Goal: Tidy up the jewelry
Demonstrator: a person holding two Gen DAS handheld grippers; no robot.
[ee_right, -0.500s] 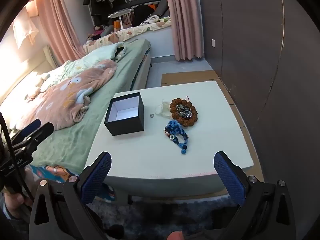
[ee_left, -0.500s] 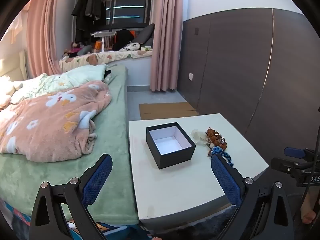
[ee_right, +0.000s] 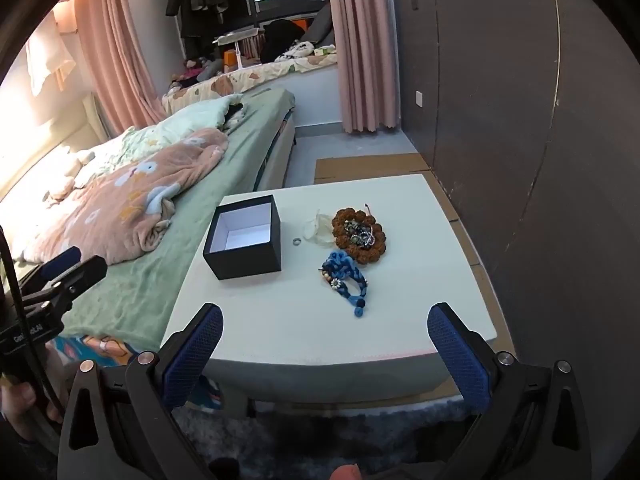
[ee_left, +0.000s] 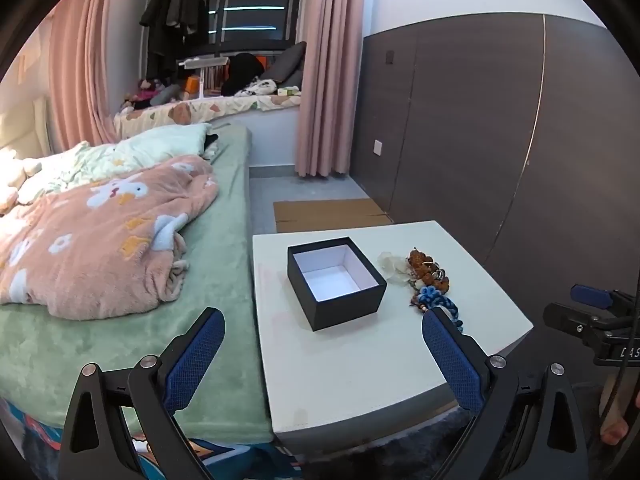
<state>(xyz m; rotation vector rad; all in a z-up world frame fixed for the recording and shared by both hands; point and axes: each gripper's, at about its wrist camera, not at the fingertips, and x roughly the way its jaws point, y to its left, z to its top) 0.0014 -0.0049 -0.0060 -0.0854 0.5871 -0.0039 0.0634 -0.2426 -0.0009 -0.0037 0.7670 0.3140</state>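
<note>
An open black box point(ee_right: 244, 238) with a white inside stands on the white table point(ee_right: 420, 304); it is empty. It also shows in the left wrist view point(ee_left: 335, 282). Right of it lie a brown bead bracelet point(ee_right: 360, 235) with metal pieces inside it, a blue braided bracelet point(ee_right: 346, 278), a small ring point(ee_right: 296, 242) and a pale translucent piece point(ee_right: 316, 229). The brown bracelet point(ee_left: 427, 268) and the blue bracelet point(ee_left: 438, 303) also show in the left wrist view. My left gripper point(ee_left: 323, 330) and right gripper point(ee_right: 326, 326) are open and empty, short of the table's near edge.
A bed with a green sheet point(ee_left: 224, 280) and a pink blanket point(ee_left: 100, 240) runs along the table's left side. A dark wall panel point(ee_right: 520, 120) stands to the right. Flat cardboard point(ee_left: 328, 214) lies on the floor behind the table. A dark rug point(ee_right: 320, 432) lies in front.
Both grippers have moved slightly closer to the table; the box and jewelry sit a little larger in view. Nothing was grasped.
</note>
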